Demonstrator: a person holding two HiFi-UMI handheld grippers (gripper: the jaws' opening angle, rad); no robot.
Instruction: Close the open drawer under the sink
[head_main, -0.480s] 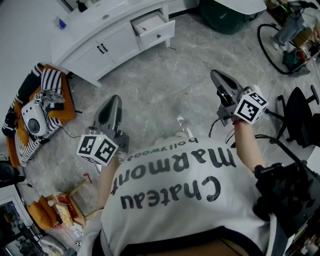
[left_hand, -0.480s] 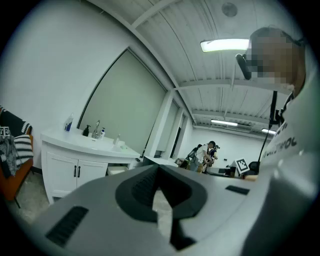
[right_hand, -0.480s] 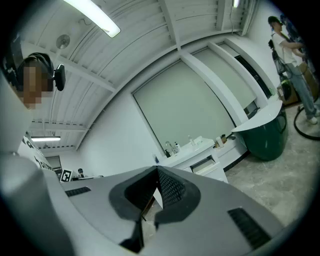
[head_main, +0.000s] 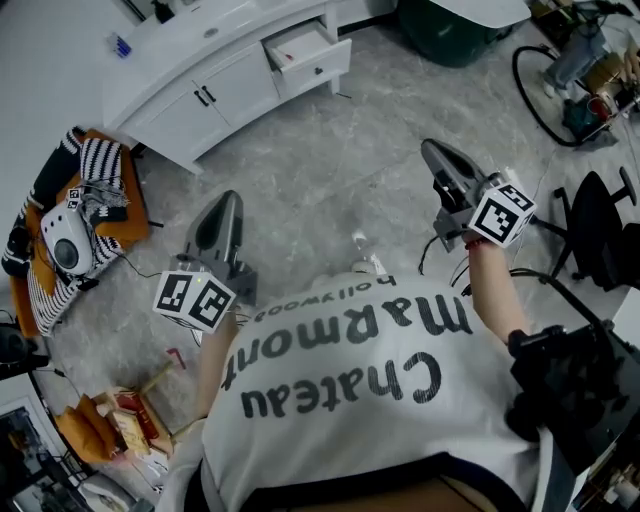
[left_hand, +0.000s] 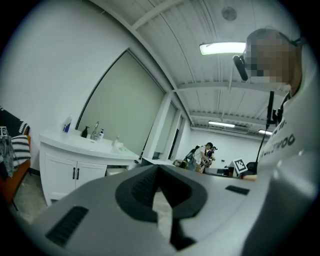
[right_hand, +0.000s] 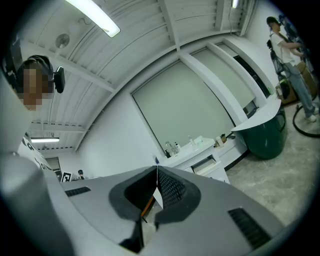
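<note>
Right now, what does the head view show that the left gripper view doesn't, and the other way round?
Only the head view: the inside of the open drawer from above, and the left gripper and right gripper both held over the grey floor, well short of it.

Only the left gripper view: the faucet and bottles on the counter, the ceiling light, people at the back, and the left gripper's jaws shut on nothing.

Both: the white vanity cabinet with black-handled doors, and the striped cloth beside it.
</note>
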